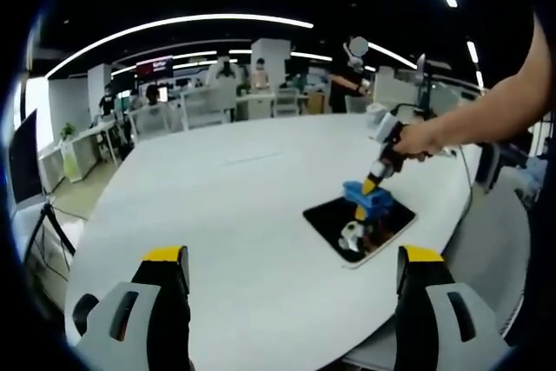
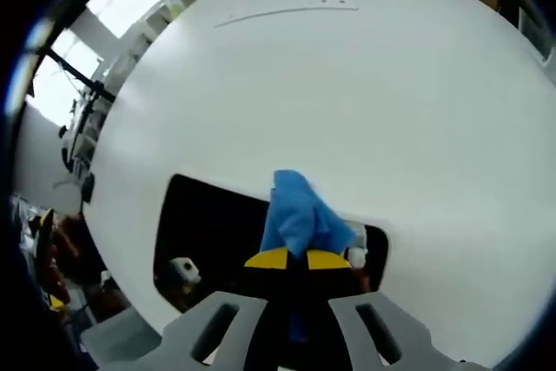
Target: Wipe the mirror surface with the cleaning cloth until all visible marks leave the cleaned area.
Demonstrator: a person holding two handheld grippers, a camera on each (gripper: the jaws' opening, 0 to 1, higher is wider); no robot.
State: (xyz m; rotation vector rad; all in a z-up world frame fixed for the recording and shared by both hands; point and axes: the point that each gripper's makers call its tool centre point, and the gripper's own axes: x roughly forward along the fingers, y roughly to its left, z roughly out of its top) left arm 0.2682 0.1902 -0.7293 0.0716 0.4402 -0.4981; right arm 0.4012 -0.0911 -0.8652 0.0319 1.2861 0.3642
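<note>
While the right tongs (image 2: 291, 260) pinch the blue cleaning cloth (image 2: 298, 213) between their yellow-tipped jaws, the cloth bunches up just ahead of those tips and presses onto the dark mirror (image 2: 213, 223), which lies flat on the white tabletop (image 2: 347, 84). Seen from the left tongs (image 1: 291, 258), whose jaws stand spread wide with nothing between them, the mirror (image 1: 334, 219) lies ahead and to the right, well apart from them. There a hand (image 1: 421, 138) holds the right tongs (image 1: 372, 182) tilted down onto the cloth (image 1: 367, 195) at the mirror's far edge. People sit at desks beyond the tabletop (image 1: 217, 206).
</note>
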